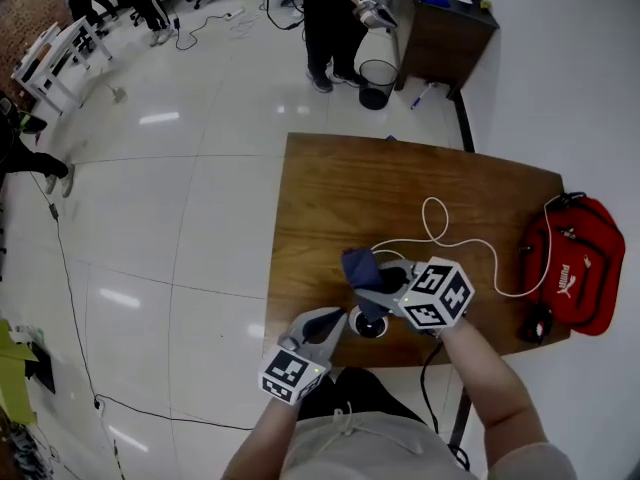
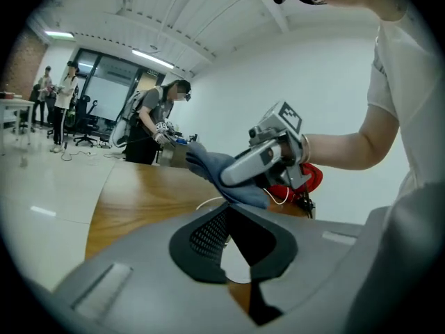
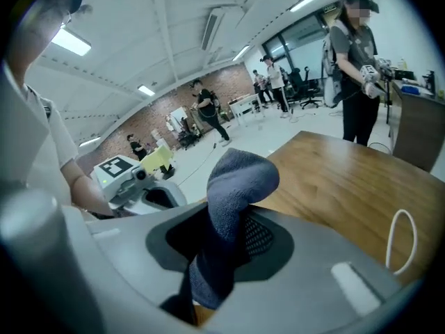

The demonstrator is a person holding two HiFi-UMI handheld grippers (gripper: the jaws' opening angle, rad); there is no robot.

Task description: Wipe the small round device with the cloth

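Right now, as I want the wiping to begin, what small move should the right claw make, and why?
Probably lower the right claw so its clamped cloth meets the small round device: the cloth hangs clear of it, with the shut left claw beside it.

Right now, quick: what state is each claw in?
Left claw: closed.
Right claw: closed on the cloth.

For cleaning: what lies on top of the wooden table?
A small round device, a white cable, a red bag at its edge; the right claw and cloth cover the tabletop beneath.
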